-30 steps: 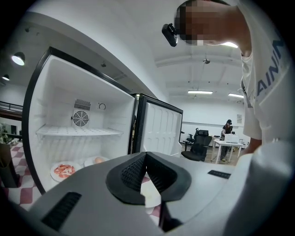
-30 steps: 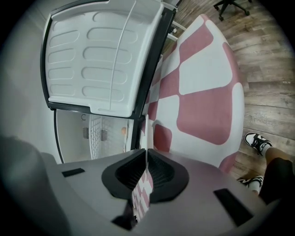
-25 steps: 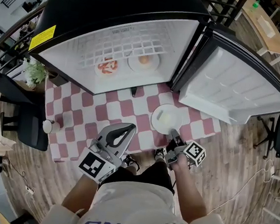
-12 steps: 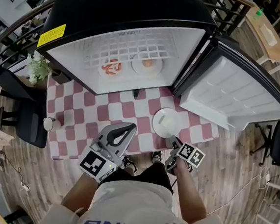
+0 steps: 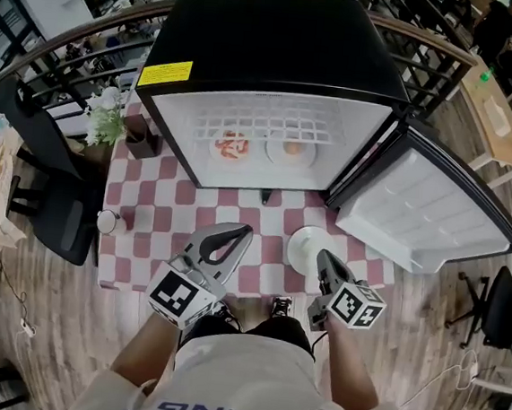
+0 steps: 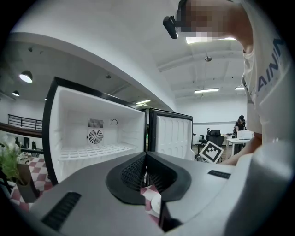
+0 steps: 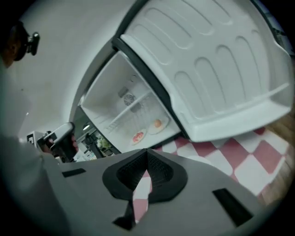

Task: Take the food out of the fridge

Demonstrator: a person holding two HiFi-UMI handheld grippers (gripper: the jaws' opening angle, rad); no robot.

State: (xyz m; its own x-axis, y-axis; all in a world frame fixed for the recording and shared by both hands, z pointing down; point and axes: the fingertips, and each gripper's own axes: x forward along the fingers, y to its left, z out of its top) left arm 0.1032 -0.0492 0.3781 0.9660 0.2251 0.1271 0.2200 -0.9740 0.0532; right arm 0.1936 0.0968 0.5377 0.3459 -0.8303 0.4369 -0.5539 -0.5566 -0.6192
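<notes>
The checkered table [image 5: 153, 200] carried an open fridge [image 5: 280, 49], well beyond the fingers [image 5: 326, 264] of the right gripper [image 5: 322, 255]. A white plate [image 5: 301, 244] lay just beside those fingers. A cup [image 5: 107, 222] stood well left of the left gripper [image 5: 244, 233].

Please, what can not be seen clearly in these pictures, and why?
Head view: the food on the left plate and the right plate in the fridge is too small to name.
Left gripper view: both plates are hidden behind the left tool.
Head view: the cup is too small to show its contents.
</notes>
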